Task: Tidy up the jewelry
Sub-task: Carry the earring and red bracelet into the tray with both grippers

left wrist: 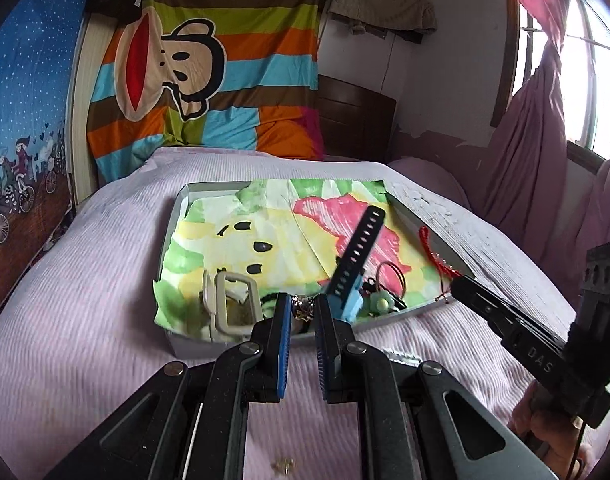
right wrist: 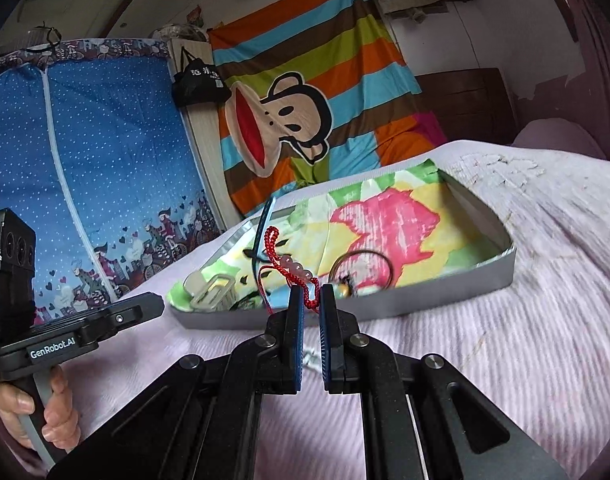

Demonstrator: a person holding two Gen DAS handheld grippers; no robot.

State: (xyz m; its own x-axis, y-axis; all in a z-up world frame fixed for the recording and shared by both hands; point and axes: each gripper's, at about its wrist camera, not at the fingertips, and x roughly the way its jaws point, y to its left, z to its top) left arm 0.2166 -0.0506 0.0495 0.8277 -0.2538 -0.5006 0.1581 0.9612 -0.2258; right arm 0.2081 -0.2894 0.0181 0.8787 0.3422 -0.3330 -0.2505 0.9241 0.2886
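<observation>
The right gripper (right wrist: 312, 294) is pinched shut on a red beaded bracelet (right wrist: 283, 258), holding it up just over the near wall of the grey tray (right wrist: 445, 300), I'd guess so the cord hangs free instead of snagging. The left gripper (left wrist: 303, 312) sits at that same near wall, clamped on a small silvery bead charm (left wrist: 303, 307). Inside the tray, a black watch strap (left wrist: 355, 256), hair ties and a beige clip (left wrist: 229, 304) lie on the colourful cloth lining.

Tray (left wrist: 177, 216) set on bed (left wrist: 85, 320), cloth (left wrist: 265, 220) laid inside. Watch (left wrist: 355, 260) propped upright near tray's front edge; clip (left wrist: 229, 304) placed left of it, hair ties (left wrist: 389, 276) right. Bracelet (right wrist: 293, 264) held above tray front by right tongs (right wrist: 312, 300).
</observation>
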